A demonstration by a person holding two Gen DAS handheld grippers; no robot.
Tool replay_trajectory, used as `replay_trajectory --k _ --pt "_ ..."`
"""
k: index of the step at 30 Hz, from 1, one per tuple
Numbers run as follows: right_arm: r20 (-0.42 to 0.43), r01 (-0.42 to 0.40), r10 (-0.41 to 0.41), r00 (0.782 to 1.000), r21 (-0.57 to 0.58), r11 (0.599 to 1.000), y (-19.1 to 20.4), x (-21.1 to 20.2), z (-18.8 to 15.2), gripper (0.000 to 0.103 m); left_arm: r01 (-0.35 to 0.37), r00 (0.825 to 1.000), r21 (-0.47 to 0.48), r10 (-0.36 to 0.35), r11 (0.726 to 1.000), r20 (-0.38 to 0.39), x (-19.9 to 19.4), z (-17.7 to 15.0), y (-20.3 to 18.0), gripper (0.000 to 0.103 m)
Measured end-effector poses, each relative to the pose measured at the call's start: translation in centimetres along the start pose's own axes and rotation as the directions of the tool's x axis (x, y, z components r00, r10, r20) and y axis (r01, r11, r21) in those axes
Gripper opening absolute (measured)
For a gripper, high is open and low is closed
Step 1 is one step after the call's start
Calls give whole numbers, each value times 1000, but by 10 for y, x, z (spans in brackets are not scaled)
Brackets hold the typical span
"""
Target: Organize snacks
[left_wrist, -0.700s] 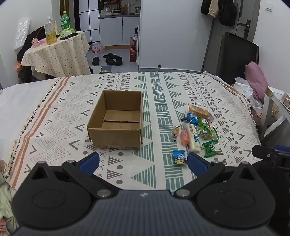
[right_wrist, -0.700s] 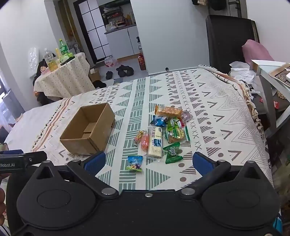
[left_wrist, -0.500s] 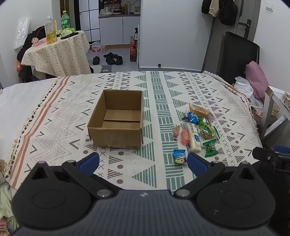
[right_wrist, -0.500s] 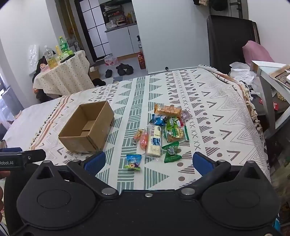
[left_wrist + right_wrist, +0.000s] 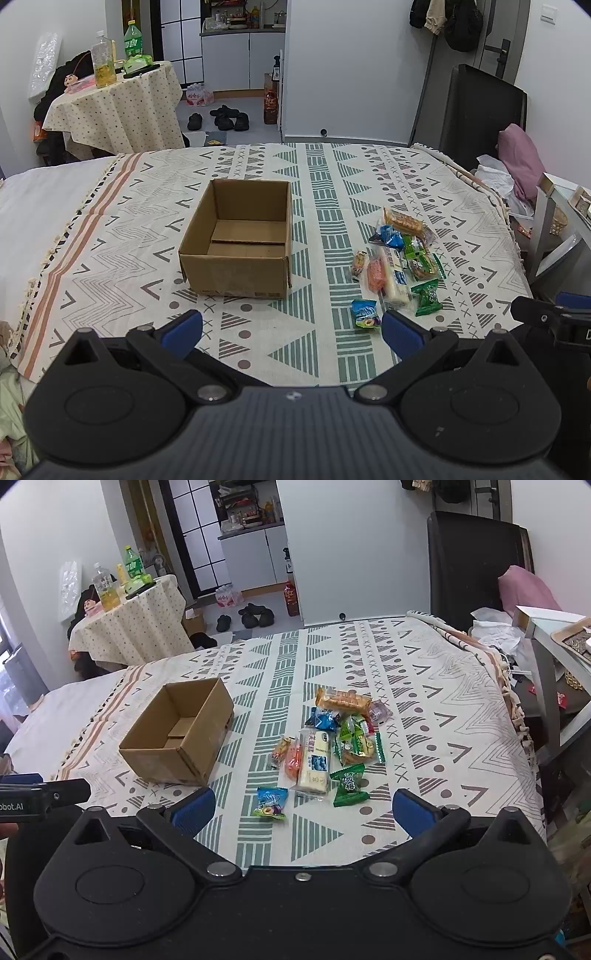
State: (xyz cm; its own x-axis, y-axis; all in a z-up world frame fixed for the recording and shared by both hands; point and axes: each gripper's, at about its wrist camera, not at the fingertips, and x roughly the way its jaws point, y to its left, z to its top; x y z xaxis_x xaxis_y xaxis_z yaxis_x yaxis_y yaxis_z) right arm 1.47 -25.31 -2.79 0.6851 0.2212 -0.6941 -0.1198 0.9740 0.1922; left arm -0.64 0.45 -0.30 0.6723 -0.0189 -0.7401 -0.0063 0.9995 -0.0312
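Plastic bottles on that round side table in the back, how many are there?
2: a clear bottle of yellow liquid on the left, a green bottle right of it. Others may be hidden.

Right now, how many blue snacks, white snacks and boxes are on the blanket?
Blue snack packets: 2
White snack packet: 1
Cardboard box: 1
Total: 4

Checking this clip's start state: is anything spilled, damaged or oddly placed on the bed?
Nothing stands out. The cardboard box sits upright and empty on the patterned blanket; the snack packets lie in a loose pile beside it, none visibly torn.
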Motion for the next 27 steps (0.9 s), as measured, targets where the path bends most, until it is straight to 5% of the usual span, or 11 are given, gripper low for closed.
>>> replay_trajectory --k 27 --pt "5 21 -21 1000 -42 999 11 -3 1 103 -2 1000 -5 2 1000 4 -2 -1 2 103"
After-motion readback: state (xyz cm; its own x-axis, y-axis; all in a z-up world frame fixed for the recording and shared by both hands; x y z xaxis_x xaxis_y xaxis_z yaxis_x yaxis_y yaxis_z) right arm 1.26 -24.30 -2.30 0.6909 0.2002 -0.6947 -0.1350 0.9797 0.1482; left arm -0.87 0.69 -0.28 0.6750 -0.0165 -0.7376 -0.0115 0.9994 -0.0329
